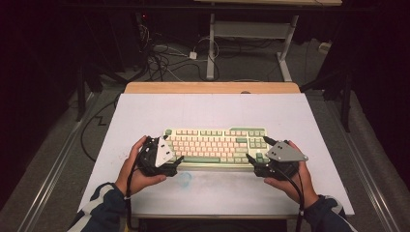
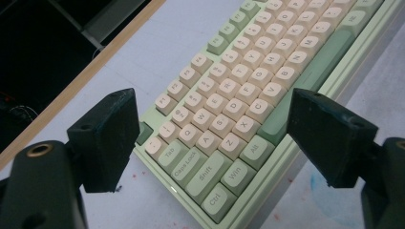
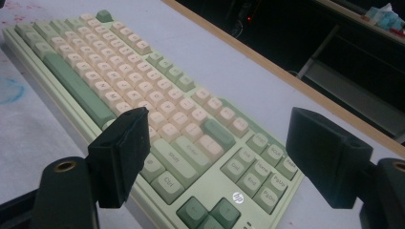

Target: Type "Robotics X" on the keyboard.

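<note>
A pale green keyboard (image 1: 215, 145) with cream and green keys lies across the middle of the white table top. My left gripper (image 1: 174, 148) is at its left end, held in a hand. Its jaws stand wide open around the Ctrl and Esc corner of the keyboard (image 2: 224, 119); left gripper (image 2: 212, 98). My right gripper (image 1: 256, 147) is at the right end, also hand-held and open. It straddles the arrow and navigation keys of the keyboard (image 3: 157, 105); right gripper (image 3: 219, 117). Neither pair of jaws presses on the keyboard's case.
A white sheet (image 1: 203, 113) covers the table, with a wooden strip (image 1: 212, 87) along the far edge. A blue smudge (image 1: 184, 178) marks the sheet near the front. Beyond the table are floor cables (image 1: 164, 60) and another desk's legs (image 1: 211, 48).
</note>
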Demonstrator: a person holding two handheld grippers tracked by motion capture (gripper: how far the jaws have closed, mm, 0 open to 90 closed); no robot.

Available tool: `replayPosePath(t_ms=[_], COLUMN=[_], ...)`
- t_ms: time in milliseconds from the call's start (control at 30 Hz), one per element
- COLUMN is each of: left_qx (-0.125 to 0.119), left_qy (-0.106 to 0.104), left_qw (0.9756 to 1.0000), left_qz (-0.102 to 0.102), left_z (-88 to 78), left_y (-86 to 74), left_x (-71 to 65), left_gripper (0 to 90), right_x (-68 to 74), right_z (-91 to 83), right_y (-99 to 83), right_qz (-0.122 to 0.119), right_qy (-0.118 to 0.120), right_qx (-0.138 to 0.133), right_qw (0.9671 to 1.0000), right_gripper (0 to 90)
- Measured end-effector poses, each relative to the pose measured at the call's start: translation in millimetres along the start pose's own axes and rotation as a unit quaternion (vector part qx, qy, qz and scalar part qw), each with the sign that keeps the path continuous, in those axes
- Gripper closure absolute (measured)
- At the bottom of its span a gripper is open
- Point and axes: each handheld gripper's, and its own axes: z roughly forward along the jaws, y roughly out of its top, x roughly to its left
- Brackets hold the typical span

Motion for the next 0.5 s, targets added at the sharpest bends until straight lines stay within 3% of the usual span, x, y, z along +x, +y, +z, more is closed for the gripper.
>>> replayPosePath(t_ms=[500], left_qx=[-0.009], left_qy=[0.007], left_qw=[0.9999], left_qz=[0.006], left_z=[-19.8], left_y=[-8.2], left_x=[5.0], left_gripper=[17.4], right_x=[-0.1], right_z=[-15.9], right_y=[-7.6], right_qz=[-0.006], right_qy=[-0.01], right_qx=[0.002], right_qw=[0.9999], right_gripper=[23.3])
